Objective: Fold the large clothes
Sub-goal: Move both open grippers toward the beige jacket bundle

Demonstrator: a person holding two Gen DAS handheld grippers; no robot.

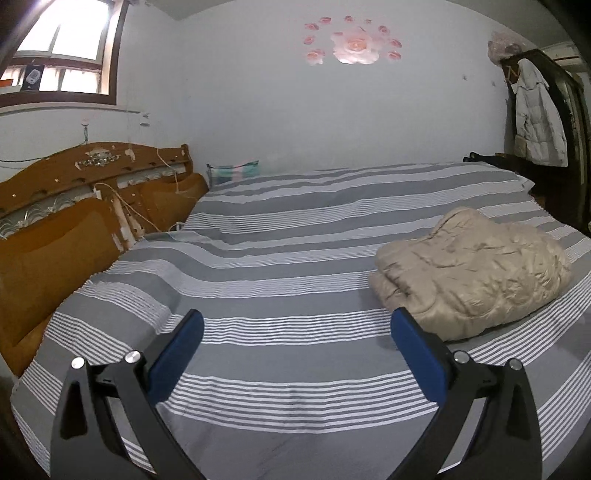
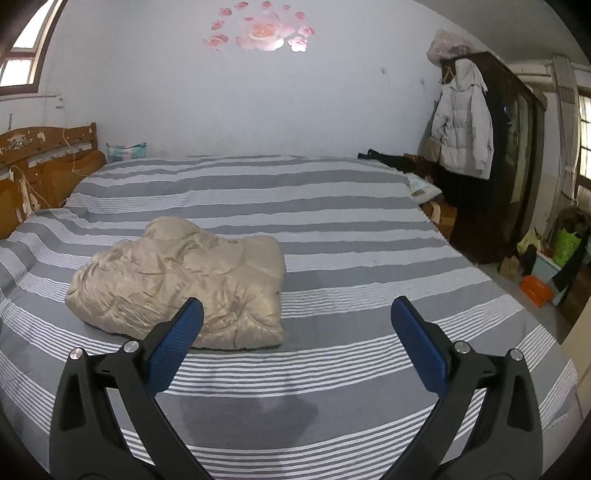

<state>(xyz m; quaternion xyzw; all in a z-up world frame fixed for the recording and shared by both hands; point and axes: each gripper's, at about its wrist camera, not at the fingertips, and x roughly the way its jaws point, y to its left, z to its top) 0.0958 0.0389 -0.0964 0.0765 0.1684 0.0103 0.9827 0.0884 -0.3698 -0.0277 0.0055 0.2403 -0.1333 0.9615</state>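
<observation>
Looking at the beige puffy jacket from my right wrist cam, it's a folded, rumpled bundle lying on the striped bed sheet, long axis running roughly 10 to 4 o'clock, the thicker folded edge facing me. Fabric is shiny and quilted, creased all over. On the left wrist cam the same jacket sits out at about 2 o'clock, touching neither gripper.

My right gripper is spread wide, gripping nothing; its left blue pad overlaps the jacket's near edge in the picture, but I can't tell if it touches. My left gripper is also spread wide over bare sheet, nothing between the textured blue pads.

Left cam gives me more of the carved wooden headboard at 9 o'clock and the window at 11. Only the right cam shows the green basket and orange box on the floor at 3 o'clock. Both show the pink flower decal and a pale padded coat hanging on the dark wardrobe.
</observation>
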